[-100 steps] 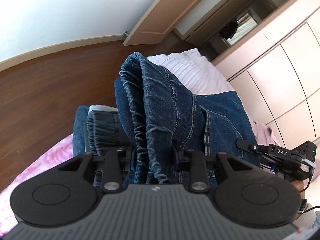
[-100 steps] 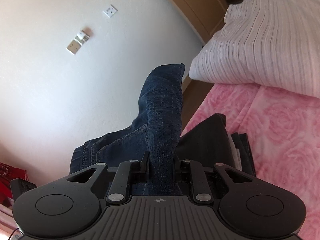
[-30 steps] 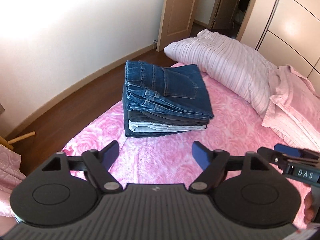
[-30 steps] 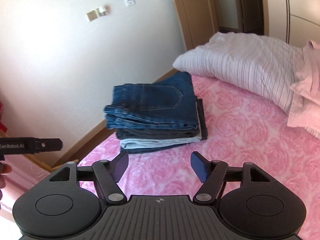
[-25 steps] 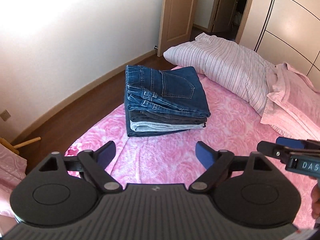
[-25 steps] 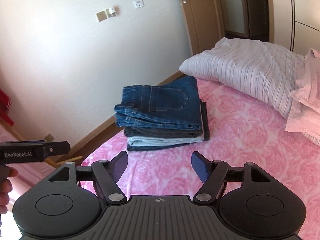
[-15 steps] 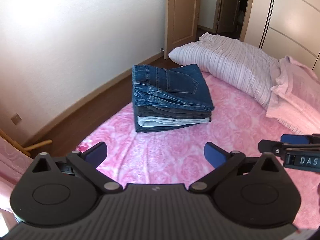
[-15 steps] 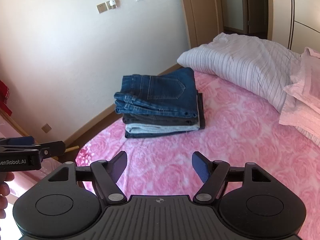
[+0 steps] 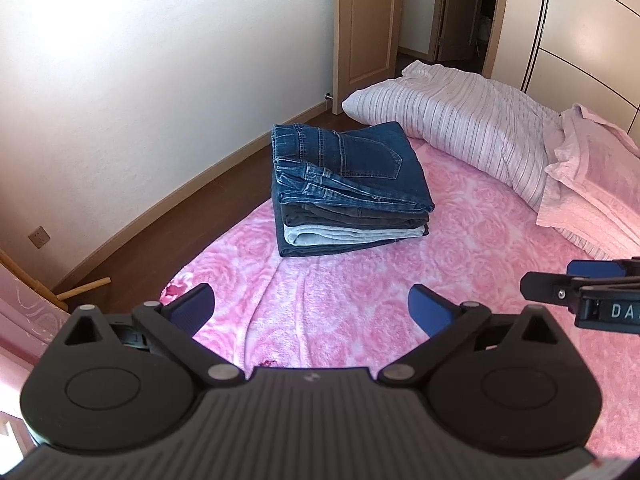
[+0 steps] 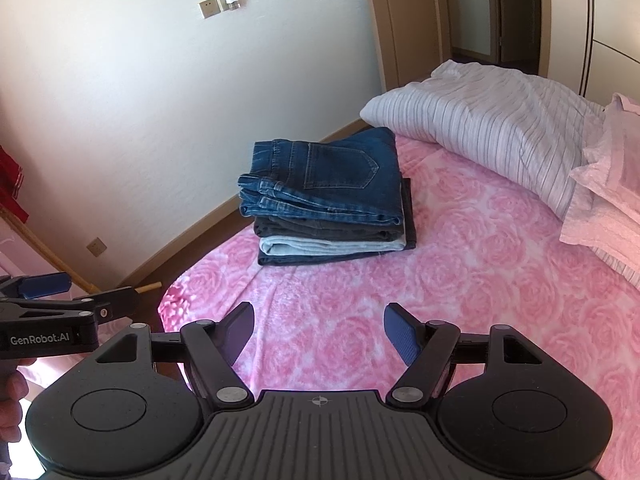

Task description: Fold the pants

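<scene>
A stack of folded pants (image 9: 348, 196) (image 10: 328, 208) lies on the pink rose-patterned bed cover (image 9: 360, 300) (image 10: 480, 280), near the bed's far left corner. Dark blue jeans with a back pocket facing up are on top, over darker and light blue pairs. My left gripper (image 9: 310, 308) is open and empty, held well back from the stack. My right gripper (image 10: 319, 330) is also open and empty, equally far back. Each gripper's tip shows at the edge of the other's view.
A striped pillow (image 9: 460, 120) (image 10: 492, 120) lies just behind the stack, with pink bedding (image 9: 592, 184) to its right. The bed edge drops to a wooden floor (image 9: 180, 224) on the left, by a white wall. A door (image 9: 362, 20) and wardrobe stand beyond.
Both grippers let go of the blue jeans, which now lie folded on top of the stack. Both have opened and pulled back and upward from the stack.
</scene>
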`<action>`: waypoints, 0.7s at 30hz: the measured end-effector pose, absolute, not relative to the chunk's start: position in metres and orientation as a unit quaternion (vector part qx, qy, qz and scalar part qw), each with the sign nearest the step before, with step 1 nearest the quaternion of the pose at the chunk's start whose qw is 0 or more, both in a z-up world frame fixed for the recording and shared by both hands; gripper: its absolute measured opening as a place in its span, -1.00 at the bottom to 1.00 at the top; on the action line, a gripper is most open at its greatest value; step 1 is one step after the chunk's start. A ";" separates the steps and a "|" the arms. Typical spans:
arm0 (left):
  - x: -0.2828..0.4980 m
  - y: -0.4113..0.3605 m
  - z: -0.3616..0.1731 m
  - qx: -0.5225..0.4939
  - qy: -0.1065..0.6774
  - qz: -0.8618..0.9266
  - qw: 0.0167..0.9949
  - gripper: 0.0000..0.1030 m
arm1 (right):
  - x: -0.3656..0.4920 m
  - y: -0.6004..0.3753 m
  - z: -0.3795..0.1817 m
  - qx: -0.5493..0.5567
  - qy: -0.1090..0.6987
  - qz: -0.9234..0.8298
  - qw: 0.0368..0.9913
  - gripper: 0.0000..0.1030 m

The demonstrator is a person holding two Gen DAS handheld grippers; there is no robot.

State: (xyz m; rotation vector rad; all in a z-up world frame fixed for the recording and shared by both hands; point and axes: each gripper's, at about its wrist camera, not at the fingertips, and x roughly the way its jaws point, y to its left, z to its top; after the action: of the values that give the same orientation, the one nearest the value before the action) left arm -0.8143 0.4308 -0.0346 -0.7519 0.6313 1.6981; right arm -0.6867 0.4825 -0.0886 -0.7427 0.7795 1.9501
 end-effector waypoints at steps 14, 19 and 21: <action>-0.821 0.442 -0.039 -0.327 0.270 0.707 0.566 0.97 | -0.696 0.492 -0.092 -0.305 0.322 0.777 0.447 0.34; -0.825 0.448 -0.041 -0.329 0.272 0.704 0.568 0.97 | -0.697 0.494 -0.093 -0.306 0.323 0.776 0.447 0.34; -0.826 0.450 -0.041 -0.329 0.273 0.703 0.568 0.97 | -0.698 0.495 -0.093 -0.306 0.324 0.776 0.446 0.34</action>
State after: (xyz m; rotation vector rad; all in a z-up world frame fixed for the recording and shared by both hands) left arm -0.8258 0.4496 -0.0412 -0.7731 0.6413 1.6527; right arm -0.6975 0.4949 -0.0934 -0.7573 0.8014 1.9227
